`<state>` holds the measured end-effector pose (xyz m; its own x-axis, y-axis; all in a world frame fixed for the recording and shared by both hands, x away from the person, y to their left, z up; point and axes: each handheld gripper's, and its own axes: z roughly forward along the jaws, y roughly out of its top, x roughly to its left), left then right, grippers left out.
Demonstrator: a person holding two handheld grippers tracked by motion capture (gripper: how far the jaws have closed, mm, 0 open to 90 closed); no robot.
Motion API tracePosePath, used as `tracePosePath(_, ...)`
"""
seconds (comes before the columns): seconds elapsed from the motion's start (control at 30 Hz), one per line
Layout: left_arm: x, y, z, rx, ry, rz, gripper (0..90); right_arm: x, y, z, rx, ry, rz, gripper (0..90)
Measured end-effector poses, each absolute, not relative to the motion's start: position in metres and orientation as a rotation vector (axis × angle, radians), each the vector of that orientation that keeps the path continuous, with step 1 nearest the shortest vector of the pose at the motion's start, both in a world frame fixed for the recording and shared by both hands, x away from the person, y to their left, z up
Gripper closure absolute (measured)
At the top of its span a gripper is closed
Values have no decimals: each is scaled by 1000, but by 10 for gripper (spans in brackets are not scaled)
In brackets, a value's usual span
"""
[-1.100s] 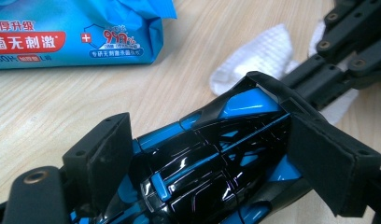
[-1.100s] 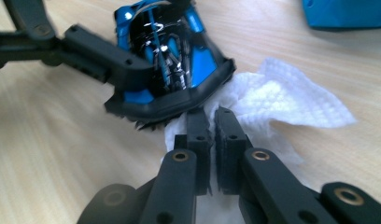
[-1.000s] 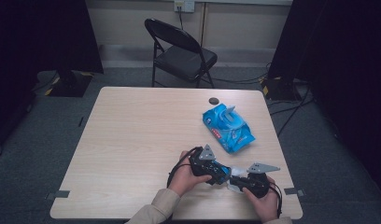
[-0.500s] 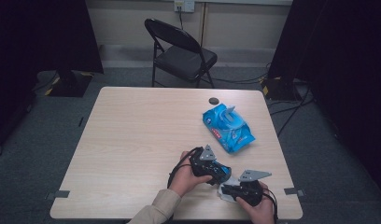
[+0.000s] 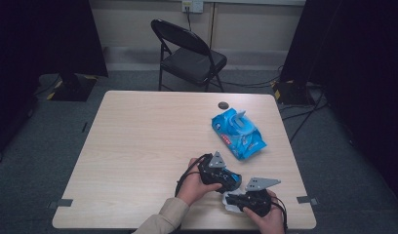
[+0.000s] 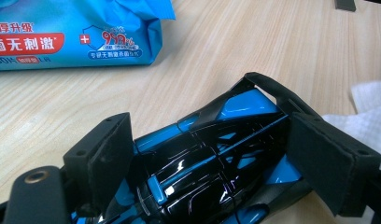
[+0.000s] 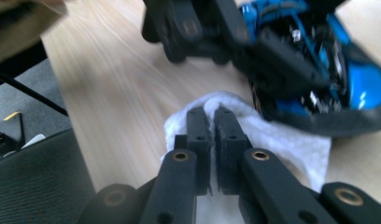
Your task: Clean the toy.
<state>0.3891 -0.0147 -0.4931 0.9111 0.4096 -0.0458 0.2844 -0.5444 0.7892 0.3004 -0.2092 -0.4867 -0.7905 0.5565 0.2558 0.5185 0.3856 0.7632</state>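
While looking down from the high view, can make out the left gripper (image 5: 225, 179) and right gripper (image 5: 236, 201) close together near the front edge of the bench (image 5: 138, 146), with the wipes pack (image 5: 237, 134) farther back to the right and a small dark disc (image 5: 223, 105) beyond it, but cannot read there what each holds. From the left gripper view, plain enough: fingers (image 6: 107, 154) clamped on either flank of a blue-and-black toy car (image 6: 216, 154), pads pressing its sides, long axis running up and to the right away from the camera, far end reaching toward a white wipe (image 6: 366, 105); also legible pack print, lost from above. From the right gripper view, fingers (image 7: 198, 135) closed tight on the wipe (image 7: 291, 140), which lies on the bench just under and beside the car (image 7: 319, 60), held above it in the other gripper (image 7: 202, 28) with its underside and wheels turned toward this camera, a face hidden in the other views.
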Motion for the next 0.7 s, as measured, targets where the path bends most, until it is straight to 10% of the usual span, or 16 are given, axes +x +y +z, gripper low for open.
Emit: tracePosePath(0.7,389,-16,-493,2180,496,173,150,326,-261,-452,1155,2256,1496,868)
